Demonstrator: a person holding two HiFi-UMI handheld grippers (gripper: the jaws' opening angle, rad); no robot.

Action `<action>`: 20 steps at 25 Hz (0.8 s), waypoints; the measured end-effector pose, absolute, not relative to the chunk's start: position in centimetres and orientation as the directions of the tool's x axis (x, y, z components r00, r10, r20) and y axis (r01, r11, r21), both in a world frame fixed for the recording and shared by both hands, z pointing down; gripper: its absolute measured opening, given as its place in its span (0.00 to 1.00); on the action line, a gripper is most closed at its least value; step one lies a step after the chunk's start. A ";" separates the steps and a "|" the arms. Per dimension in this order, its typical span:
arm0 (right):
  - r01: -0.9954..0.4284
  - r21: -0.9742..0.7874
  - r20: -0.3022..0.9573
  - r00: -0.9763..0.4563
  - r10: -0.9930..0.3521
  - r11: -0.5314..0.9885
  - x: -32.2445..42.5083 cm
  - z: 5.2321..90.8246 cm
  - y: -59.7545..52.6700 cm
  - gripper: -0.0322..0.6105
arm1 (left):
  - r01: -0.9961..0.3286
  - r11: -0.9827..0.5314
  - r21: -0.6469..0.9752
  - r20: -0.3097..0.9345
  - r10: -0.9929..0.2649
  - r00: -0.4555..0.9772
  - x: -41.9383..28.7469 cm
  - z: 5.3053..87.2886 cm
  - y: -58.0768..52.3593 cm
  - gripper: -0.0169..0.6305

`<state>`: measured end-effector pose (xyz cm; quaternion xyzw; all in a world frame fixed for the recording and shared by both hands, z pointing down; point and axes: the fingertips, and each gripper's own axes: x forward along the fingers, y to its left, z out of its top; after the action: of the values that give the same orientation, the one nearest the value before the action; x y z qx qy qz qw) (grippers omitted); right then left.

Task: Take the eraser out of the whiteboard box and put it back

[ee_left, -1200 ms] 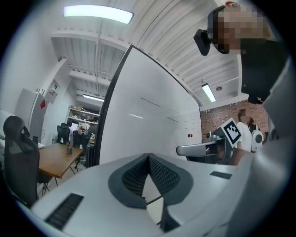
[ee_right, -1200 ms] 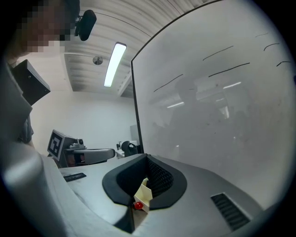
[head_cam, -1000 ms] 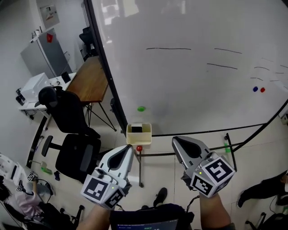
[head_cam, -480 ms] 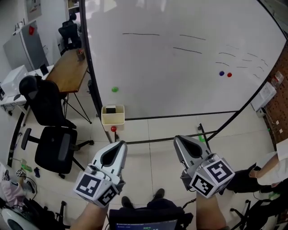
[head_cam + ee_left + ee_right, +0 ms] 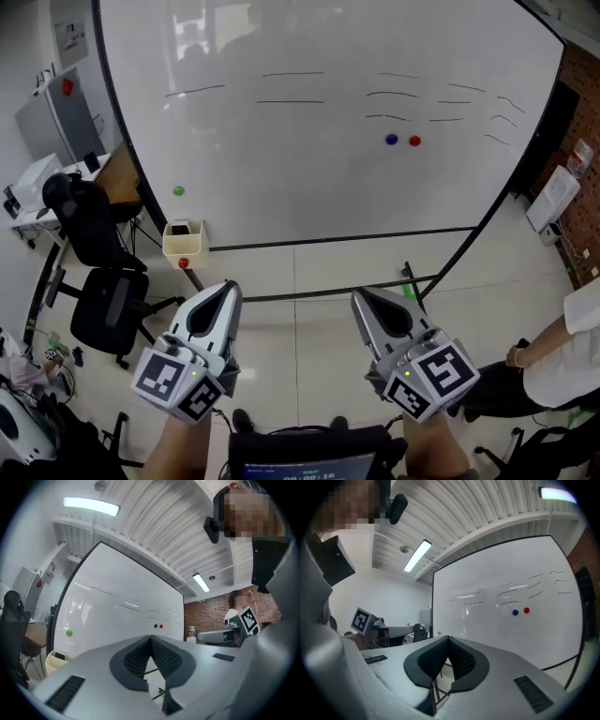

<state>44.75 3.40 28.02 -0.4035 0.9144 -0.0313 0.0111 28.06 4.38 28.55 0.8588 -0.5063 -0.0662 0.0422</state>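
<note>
While the eraser (image 5: 180, 229) sits in the box (image 5: 184, 247) low on the whiteboard (image 5: 309, 169), left gripper (image 5: 225, 287) and right gripper (image 5: 360, 296) hover facing it, jaws clenched empty.

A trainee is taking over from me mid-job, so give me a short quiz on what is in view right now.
1. True or false: the right gripper is shut with nothing between its jaws.
2. In the head view, the box sits at which part of the whiteboard? A) lower left corner B) lower right corner C) top edge
3. Fill in: the dot on the whiteboard just above the box is ___.

Key: 1 true; 2 A; 3 green.
</note>
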 end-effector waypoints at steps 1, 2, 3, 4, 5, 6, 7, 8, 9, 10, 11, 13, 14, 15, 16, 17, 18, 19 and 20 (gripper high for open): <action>-0.743 -0.081 -0.015 -0.666 -0.746 0.665 46.8 27.9 3.4 0.08 | -0.868 -0.476 0.142 -0.062 -0.879 0.472 29.3 28.6 4.4 0.07; -0.743 -0.098 -0.036 -0.662 -0.749 0.662 48.5 27.8 3.5 0.08 | -0.870 -0.472 0.141 -0.056 -0.881 0.469 30.5 28.6 4.4 0.07; -0.742 -0.109 -0.053 -0.660 -0.749 0.662 49.8 27.8 3.7 0.08 | -0.870 -0.474 0.133 -0.050 -0.880 0.472 31.4 28.6 4.6 0.07; -0.743 -0.110 -0.063 -0.658 -0.751 0.660 50.7 27.9 4.0 0.08 | -0.869 -0.481 0.119 -0.045 -0.877 0.479 32.2 28.6 4.9 0.07; -0.749 -0.107 -0.064 -0.652 -0.756 0.654 51.4 28.1 4.2 0.08 | -0.866 -0.488 0.108 -0.040 -0.873 0.487 32.7 28.7 5.1 0.07; -0.758 -0.107 -0.060 -0.641 -0.766 0.643 51.9 28.3 4.2 0.08 | -0.863 -0.495 0.104 -0.037 -0.869 0.494 33.0 28.9 5.2 0.07; -0.771 -0.111 -0.053 -0.625 -0.779 0.627 52.3 28.6 4.1 0.08 | -0.860 -0.500 0.104 -0.032 -0.866 0.499 33.1 29.2 5.2 0.07; -0.785 -0.119 -0.046 -0.607 -0.793 0.608 52.5 29.0 4.1 0.08 | -0.857 -0.504 0.106 -0.025 -0.863 0.504 32.9 29.5 5.2 0.07; -0.797 -0.126 -0.039 -0.591 -0.806 0.590 52.6 29.3 4.2 0.08 | -0.855 -0.507 0.107 -0.018 -0.861 0.509 32.6 29.8 5.2 0.07; -0.806 -0.132 -0.034 -0.579 -0.815 0.578 52.4 29.5 4.4 0.08 | -0.852 -0.513 0.106 -0.015 -0.857 0.514 32.2 29.9 5.3 0.07; -0.810 -0.134 -0.031 -0.572 -0.820 0.570 52.0 29.6 4.7 0.08 | -0.847 -0.521 0.103 -0.020 -0.853 0.522 31.8 29.8 5.4 0.07; -0.817 -0.137 -0.030 -0.562 -0.826 0.561 51.1 29.5 4.9 0.08 | -0.839 -0.536 0.093 -0.037 -0.844 0.535 31.1 29.4 5.6 0.07; -0.819 -0.143 -0.030 -0.557 -0.830 0.555 50.7 29.4 5.0 0.08 | -0.836 -0.541 0.093 -0.043 -0.841 0.539 30.7 29.3 5.7 0.07; -0.821 -0.150 -0.031 -0.553 -0.833 0.551 50.4 29.4 5.1 0.08 | -0.835 -0.542 0.097 -0.044 -0.840 0.540 30.2 29.3 5.8 0.07; -0.821 -0.157 -0.031 -0.551 -0.834 0.548 50.0 29.3 5.2 0.08 | -0.834 -0.542 0.103 -0.044 -0.840 0.541 29.8 29.3 5.8 0.07; -0.822 -0.157 -0.031 -0.550 -0.835 0.547 49.6 29.2 5.3 0.08 | -0.832 -0.544 0.108 -0.044 -0.839 0.542 29.4 29.3 5.8 0.07; -0.824 -0.151 -0.030 -0.548 -0.836 0.546 49.2 29.1 5.5 0.08 | -0.830 -0.546 0.110 -0.048 -0.837 0.544 29.1 29.1 5.8 0.07; -0.826 -0.144 -0.029 -0.547 -0.836 0.545 48.9 29.1 5.5 0.08 | -0.829 -0.549 0.112 -0.052 -0.836 0.546 28.8 28.9 5.8 0.07; -0.827 -0.139 -0.029 -0.546 -0.837 0.545 48.6 29.0 5.5 0.08 | -0.827 -0.550 0.116 -0.055 -0.835 0.548 28.6 28.8 5.9 0.07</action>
<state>48.62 5.52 29.04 -0.4741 0.8776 -0.0547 0.0458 28.61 5.86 28.80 0.8788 -0.4728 -0.0516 0.0380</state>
